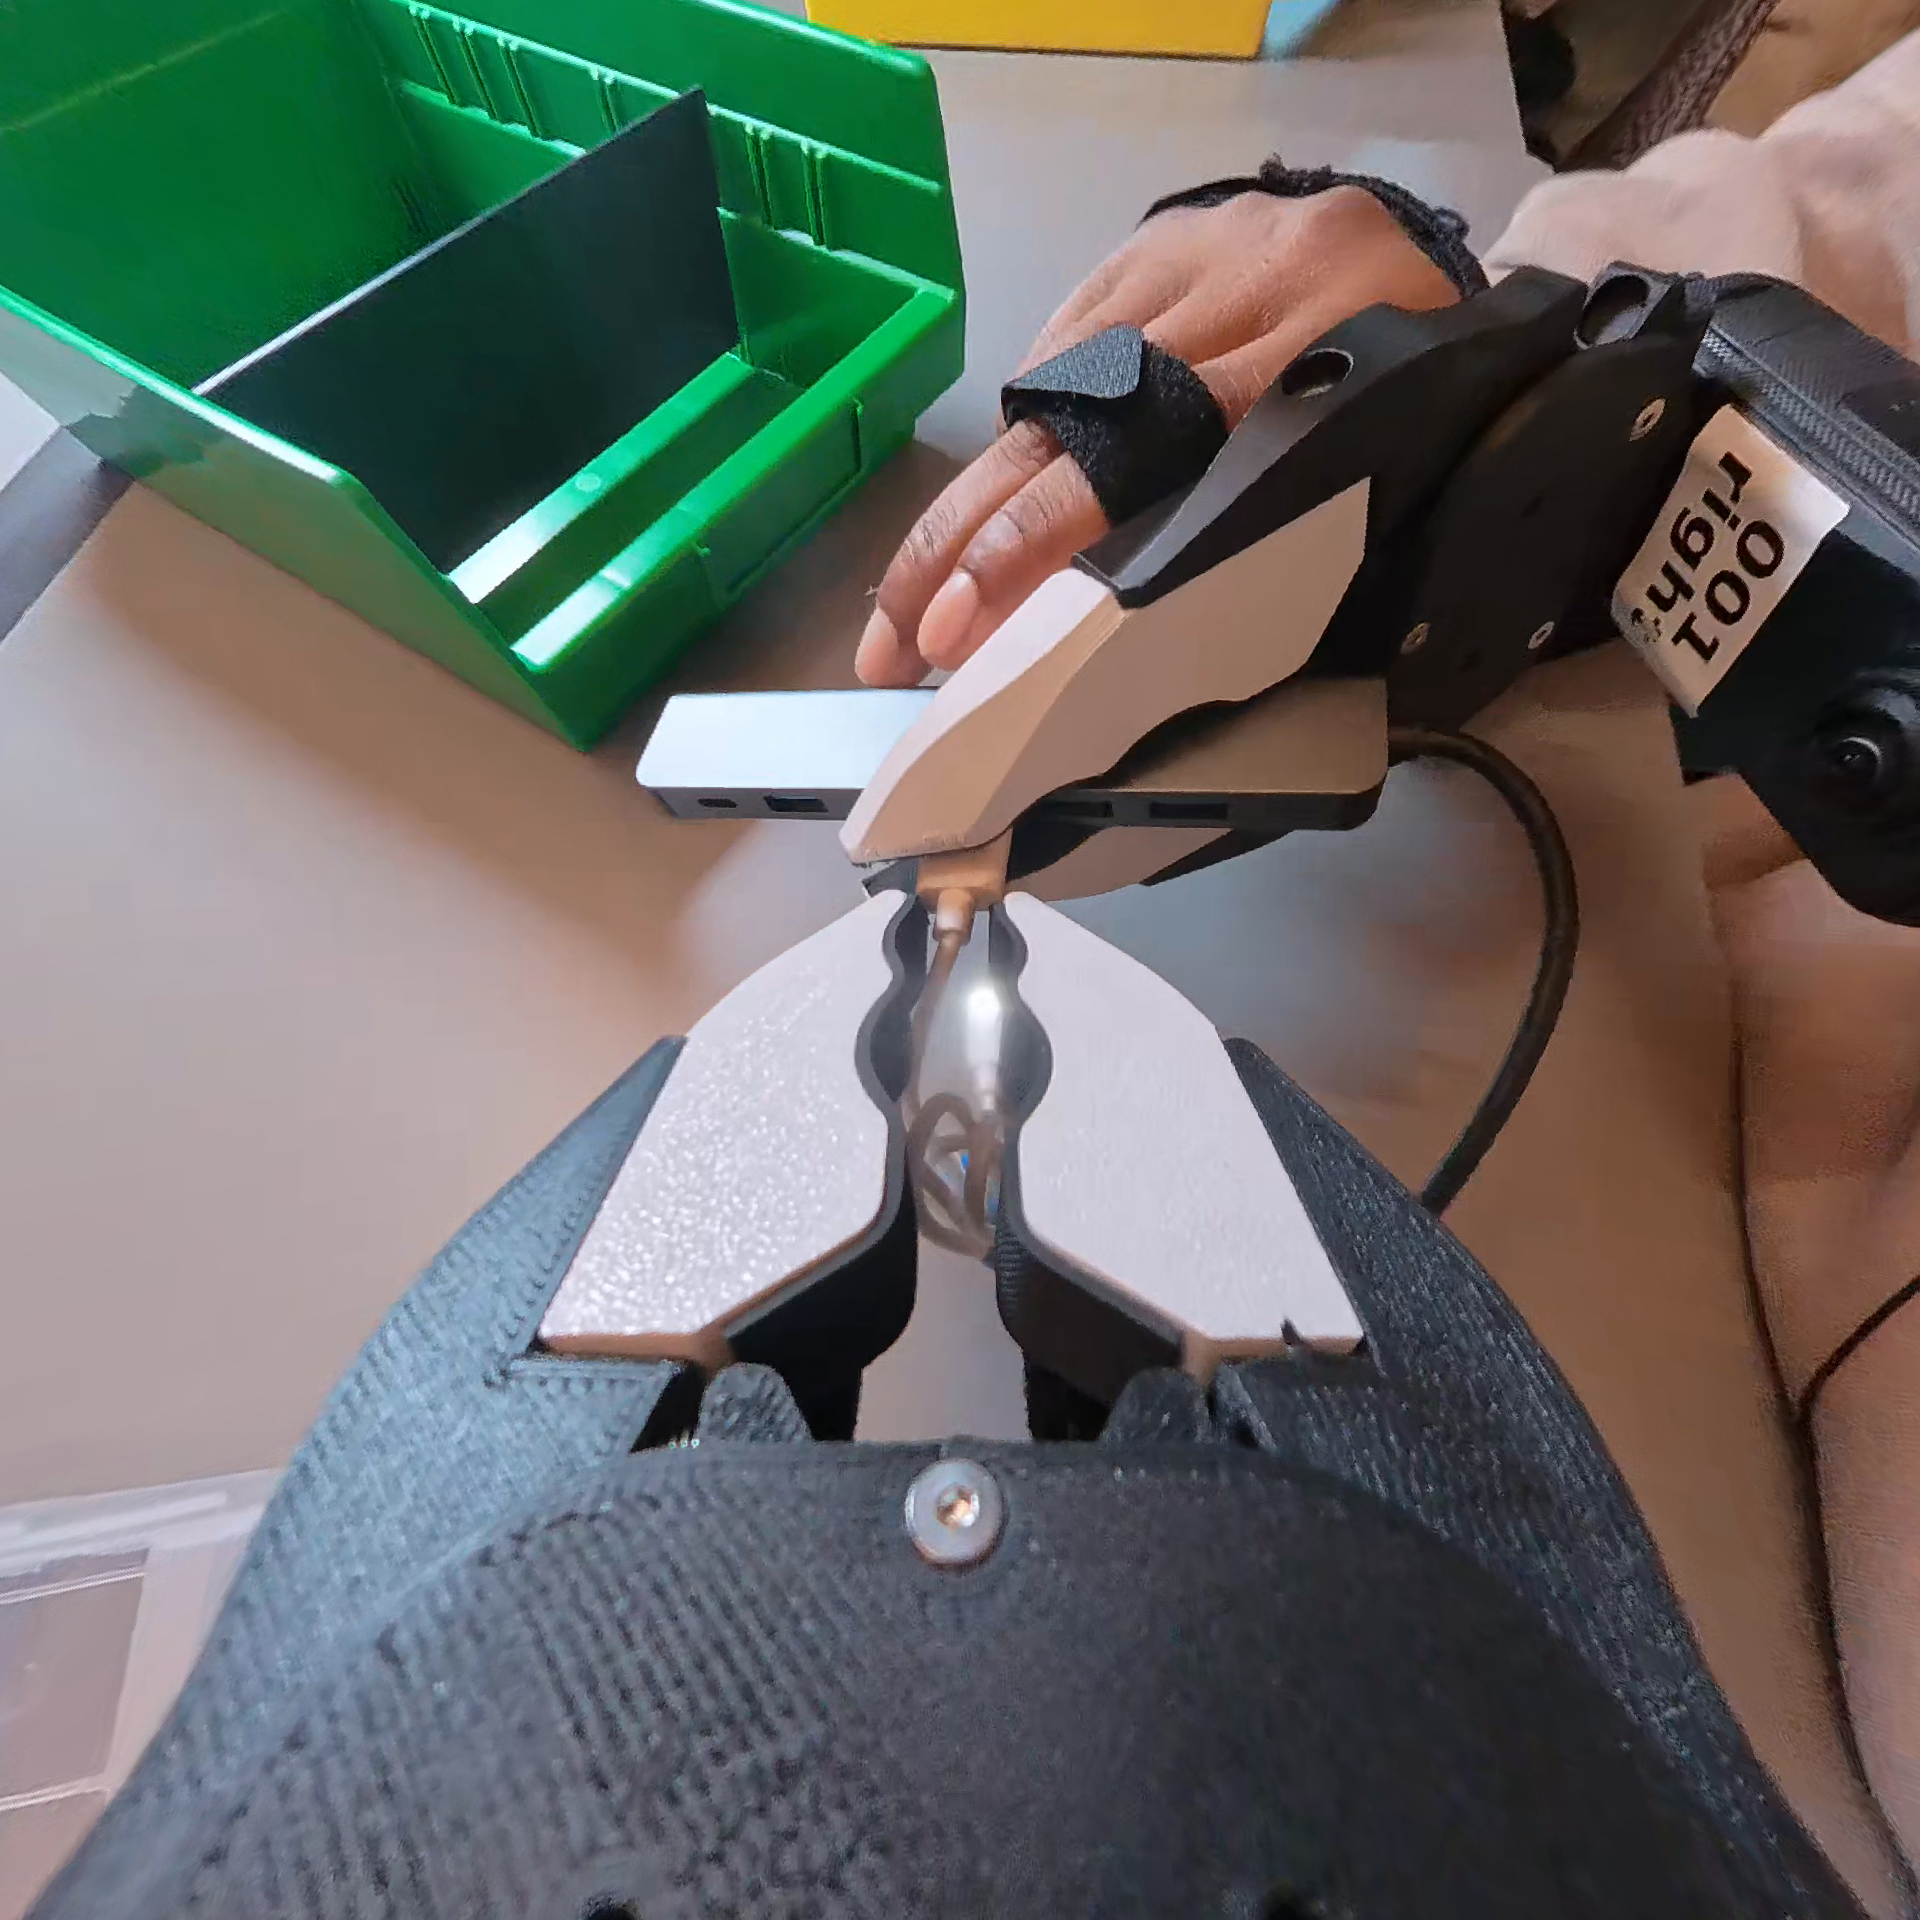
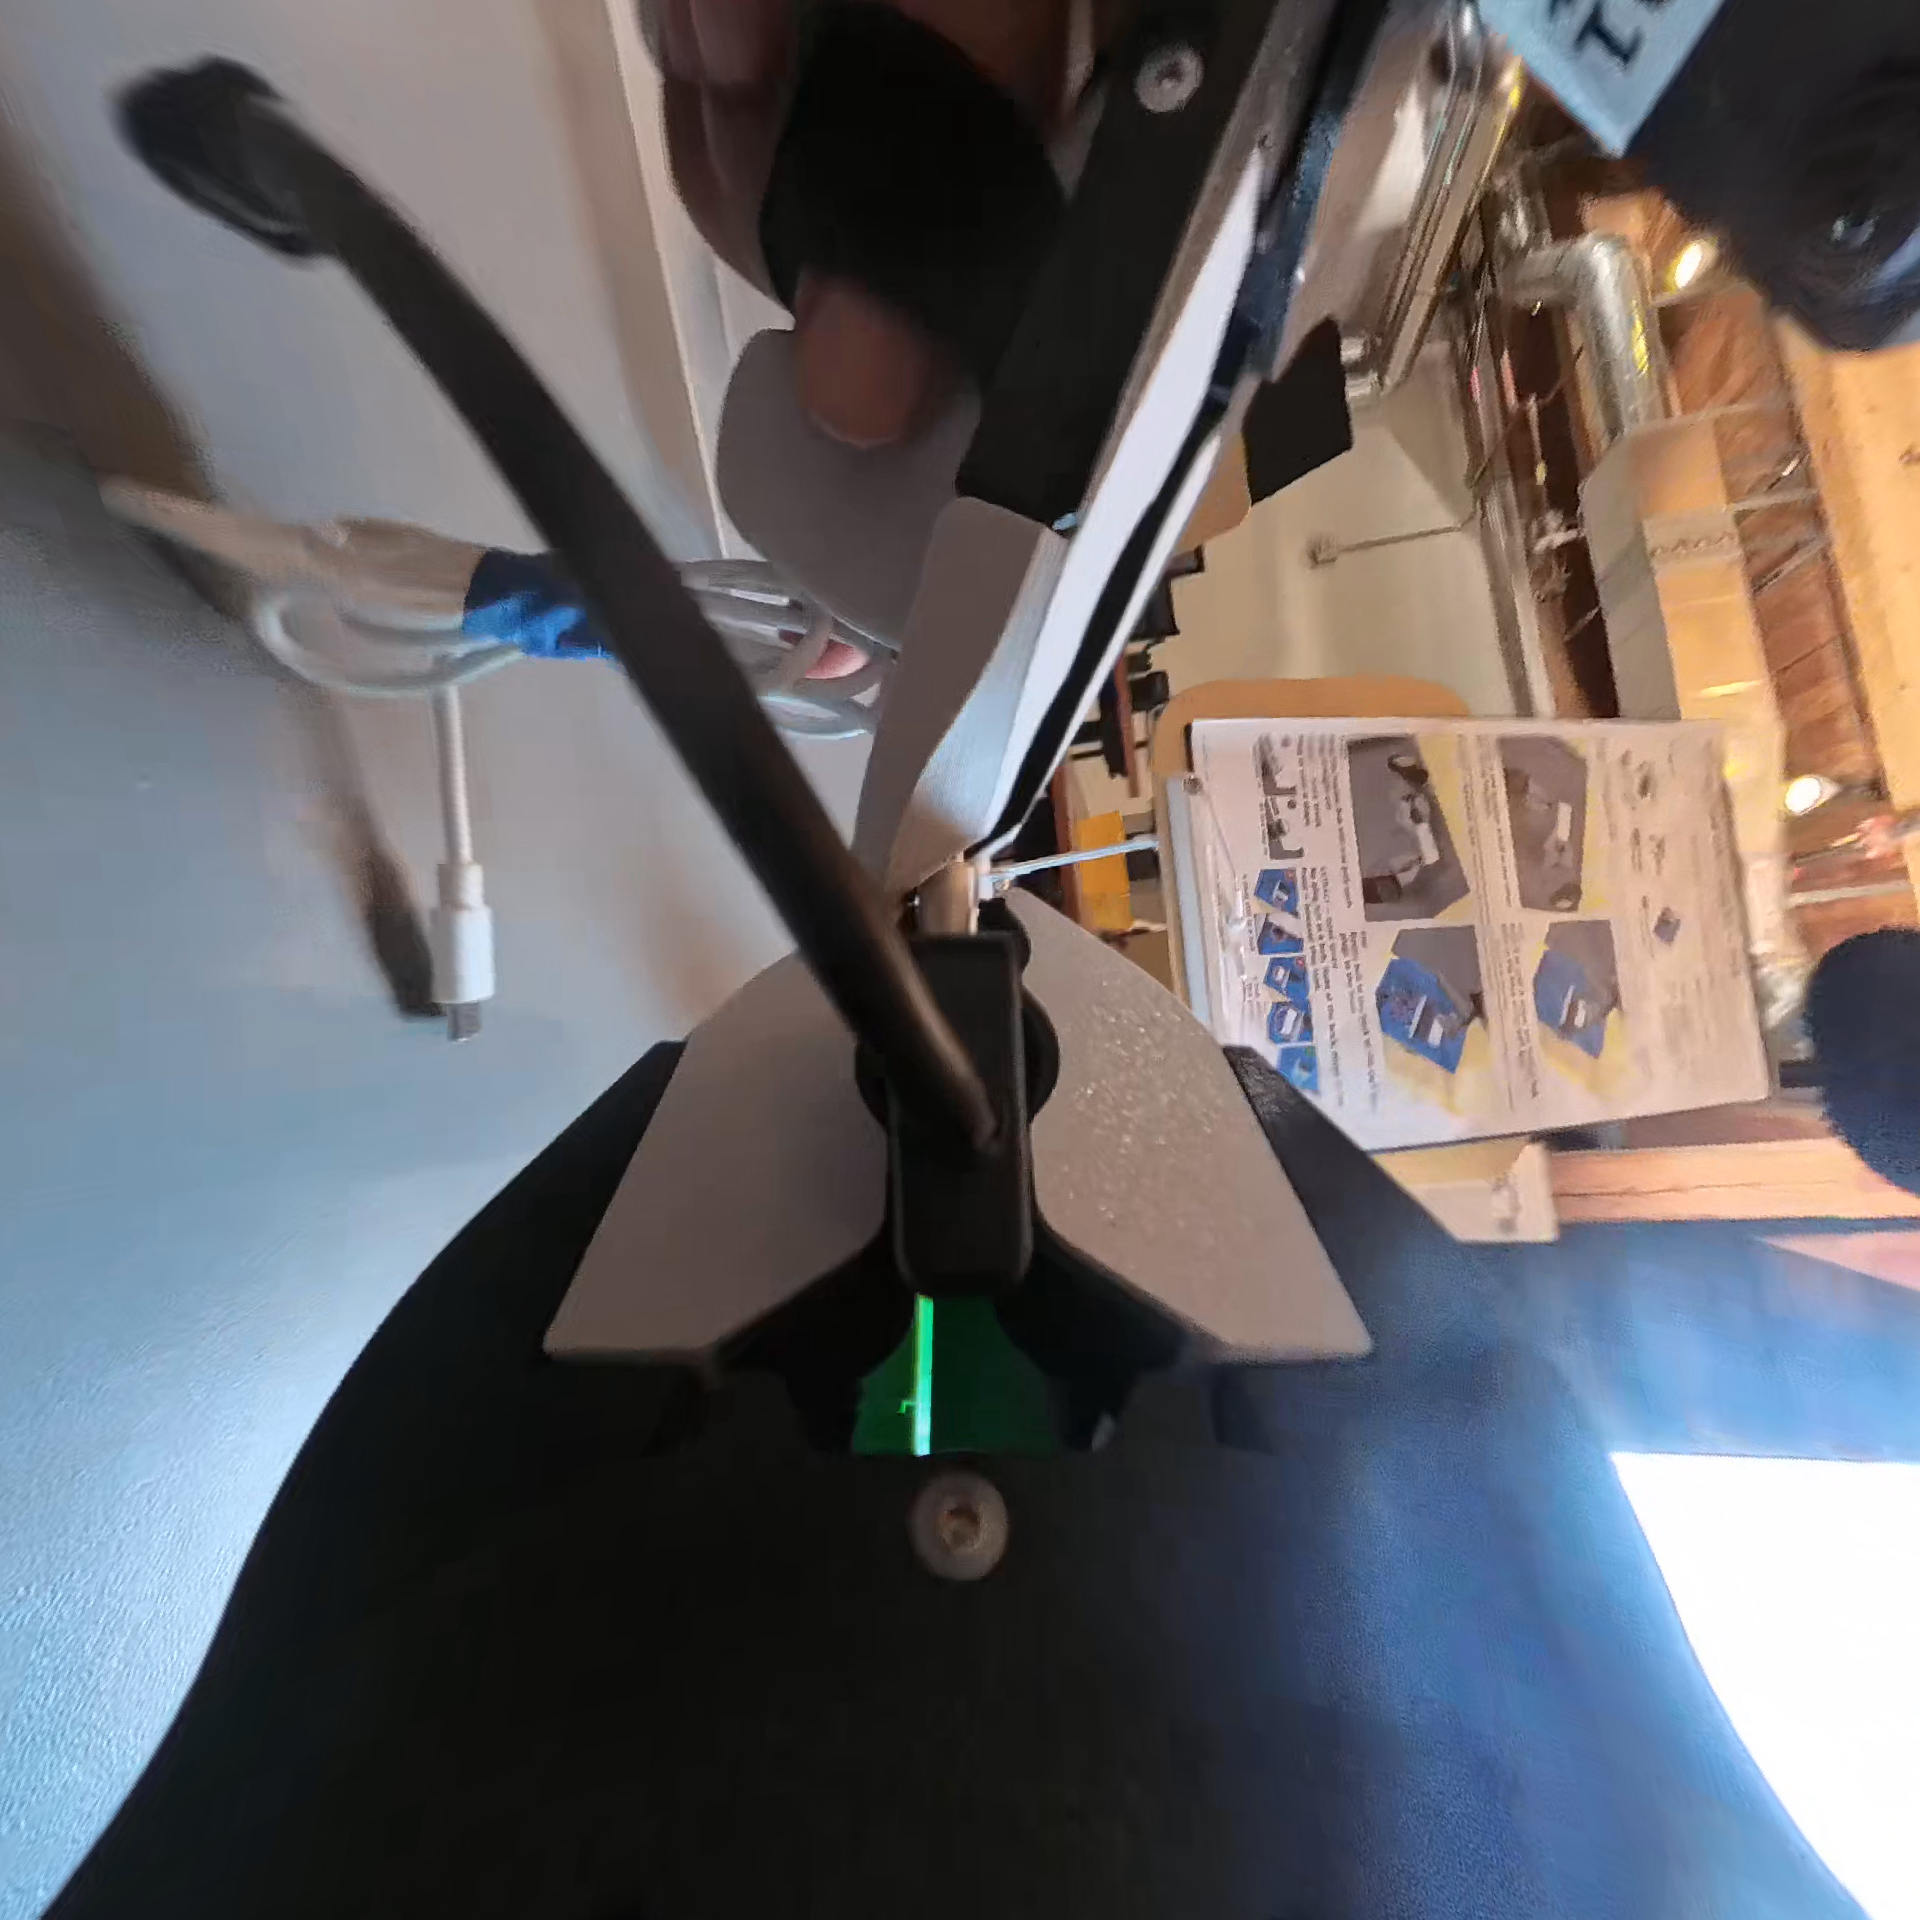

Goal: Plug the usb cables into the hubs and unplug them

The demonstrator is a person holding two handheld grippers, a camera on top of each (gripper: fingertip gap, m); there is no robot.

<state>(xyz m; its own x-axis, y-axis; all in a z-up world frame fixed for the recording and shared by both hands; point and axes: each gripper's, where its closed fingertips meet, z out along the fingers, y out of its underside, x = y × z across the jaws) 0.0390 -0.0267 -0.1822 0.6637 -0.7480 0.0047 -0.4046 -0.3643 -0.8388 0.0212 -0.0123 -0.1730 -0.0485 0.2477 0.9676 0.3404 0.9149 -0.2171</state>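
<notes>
On a tan desk [image 1: 312, 1039], two hand-held grippers are meeting tip to tip over a slim dark hub [image 1: 1226, 769]. The left gripper [image 1: 951, 925] is pinching a pale USB cable [image 1: 961, 1029] just behind its plug; the coiled slack, bound with blue tape, is showing between its closed fingers. The right gripper [image 1: 935, 847] is clamping the dark hub across its flat faces and holding it by the edge with the ports. In the right wrist view the right gripper [image 2: 961, 914] is squeezing the hub's black body, with the hub's black lead [image 2: 623, 582] arching away across the picture.

The plug is sitting right at the hub's port edge, but the fingertips are hiding the joint, so whether it is seated, going in or coming out cannot be told.

A second, silver hub [image 1: 769, 753] is lying on the desk just behind, touching nothing but the person's bare fingers [image 1: 935, 582], with its ports empty. A green bin [image 1: 582, 582] is standing beside it. Judging by this, the task is only partly along: one cable at one hub, the silver hub not yet served.
</notes>
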